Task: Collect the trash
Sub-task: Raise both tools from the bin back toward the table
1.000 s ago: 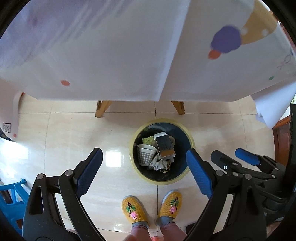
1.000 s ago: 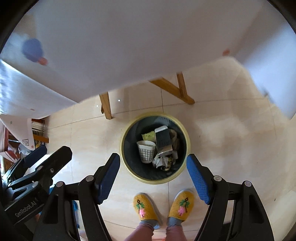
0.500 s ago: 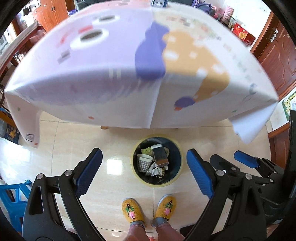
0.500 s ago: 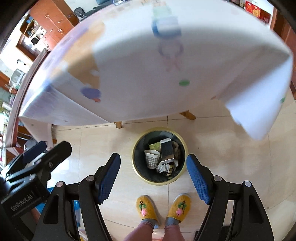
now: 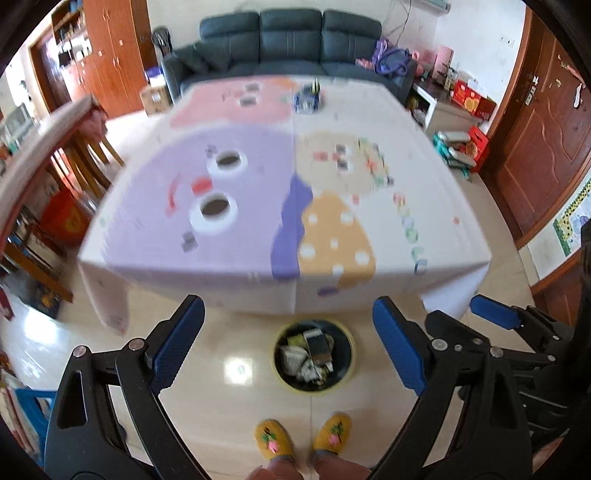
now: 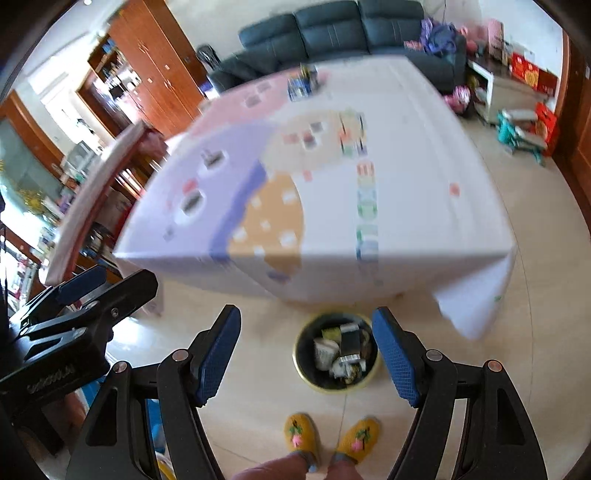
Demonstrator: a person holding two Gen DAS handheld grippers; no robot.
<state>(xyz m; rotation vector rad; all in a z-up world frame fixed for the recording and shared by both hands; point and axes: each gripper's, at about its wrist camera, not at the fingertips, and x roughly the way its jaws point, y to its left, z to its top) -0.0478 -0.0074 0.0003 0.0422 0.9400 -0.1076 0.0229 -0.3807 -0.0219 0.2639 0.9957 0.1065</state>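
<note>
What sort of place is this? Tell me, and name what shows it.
Most likely a home living and dining room. A dark sofa stands at the far wall, a table under a patterned tablecloth fills the middle, and wooden cabinets line the left side. A full trash bin sits on the tiled floor.

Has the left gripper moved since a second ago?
Yes. The left gripper has risen and tilted up: the bin looks smaller and lower between its jaws, and the tabletop, earlier seen from below, now shows.

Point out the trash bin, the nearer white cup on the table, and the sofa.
trash bin (image 5: 350, 341): left wrist view, on its yellow rim.
nearer white cup (image 5: 214, 209): left wrist view, on its dark centre.
sofa (image 5: 290, 35): left wrist view, on the middle backrest.
</note>
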